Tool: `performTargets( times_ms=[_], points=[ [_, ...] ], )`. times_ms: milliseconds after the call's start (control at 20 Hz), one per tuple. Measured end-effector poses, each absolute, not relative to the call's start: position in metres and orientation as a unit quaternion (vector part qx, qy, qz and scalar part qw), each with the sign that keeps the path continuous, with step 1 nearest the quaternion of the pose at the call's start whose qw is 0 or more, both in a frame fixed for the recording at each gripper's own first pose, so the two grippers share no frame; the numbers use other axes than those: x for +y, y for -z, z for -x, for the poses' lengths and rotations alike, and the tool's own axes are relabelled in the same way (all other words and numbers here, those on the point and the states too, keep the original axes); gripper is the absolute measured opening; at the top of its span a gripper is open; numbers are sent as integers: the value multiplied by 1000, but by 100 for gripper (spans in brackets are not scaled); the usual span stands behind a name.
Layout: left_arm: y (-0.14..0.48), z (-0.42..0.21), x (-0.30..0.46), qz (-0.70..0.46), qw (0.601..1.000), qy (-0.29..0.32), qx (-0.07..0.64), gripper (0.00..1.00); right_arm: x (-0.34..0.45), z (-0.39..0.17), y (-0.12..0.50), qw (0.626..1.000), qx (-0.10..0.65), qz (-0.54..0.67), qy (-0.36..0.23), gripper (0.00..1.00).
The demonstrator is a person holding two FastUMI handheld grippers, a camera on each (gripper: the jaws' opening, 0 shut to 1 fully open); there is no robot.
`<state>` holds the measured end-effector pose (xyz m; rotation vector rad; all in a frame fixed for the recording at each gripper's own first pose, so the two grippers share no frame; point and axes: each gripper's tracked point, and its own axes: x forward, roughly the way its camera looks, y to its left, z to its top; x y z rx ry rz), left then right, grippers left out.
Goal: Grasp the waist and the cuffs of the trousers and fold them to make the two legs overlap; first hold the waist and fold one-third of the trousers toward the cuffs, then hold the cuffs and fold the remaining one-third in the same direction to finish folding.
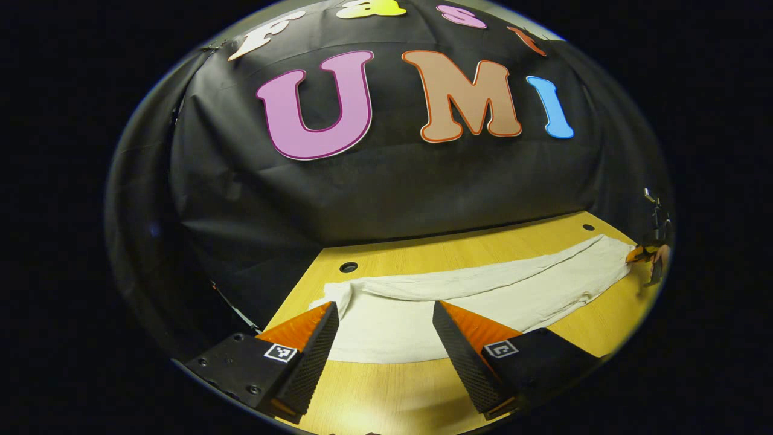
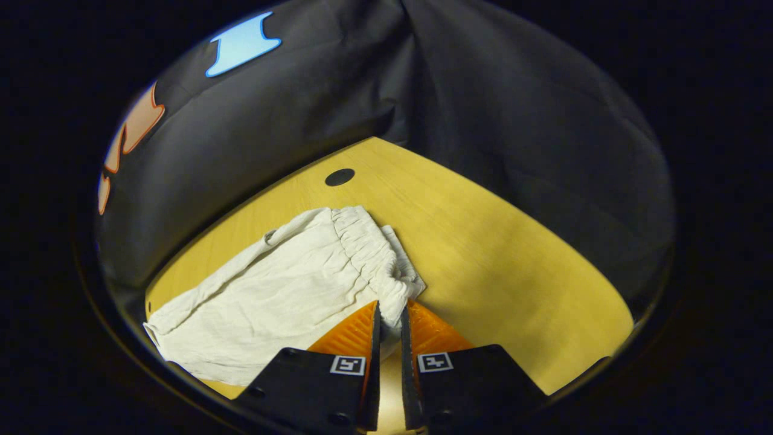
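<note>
Plainly, right tongs (image 2: pixel 388 320) pinch the trousers' (image 2: pixel 284 296) waist; left tongs (image 1: pixel 383 332) gape, released, above the cuffs.

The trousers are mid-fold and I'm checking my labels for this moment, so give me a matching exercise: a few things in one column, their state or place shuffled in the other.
Things:
1. left claw
2. right claw
3. trousers
4. table

States:
A. lying flat, stretched across the table
B. shut on the elastic waist
C. wooden top with round holes
D. open, fingers spread above the cuff end

Pairs: 1-D, 2-B, 3-A, 4-C
</note>
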<state>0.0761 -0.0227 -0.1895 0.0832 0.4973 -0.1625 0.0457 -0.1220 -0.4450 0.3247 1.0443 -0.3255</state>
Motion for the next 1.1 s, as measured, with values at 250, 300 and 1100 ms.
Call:
performTargets(
  times_ms=[250, 300, 1100],
  points=[
    [179, -76, -17, -24, 970, 68, 233, 95, -107, -60, 418, 861, 466, -136, 149, 17],
    [179, -77, -14, -18, 970, 65, 233, 95, -104, -65, 404, 869, 456, -132, 139, 17],
    [203, -75, 72, 23, 969, 41, 244, 96, -86, -50, 253, 936, 336, -108, -14, 17]
  ],
)
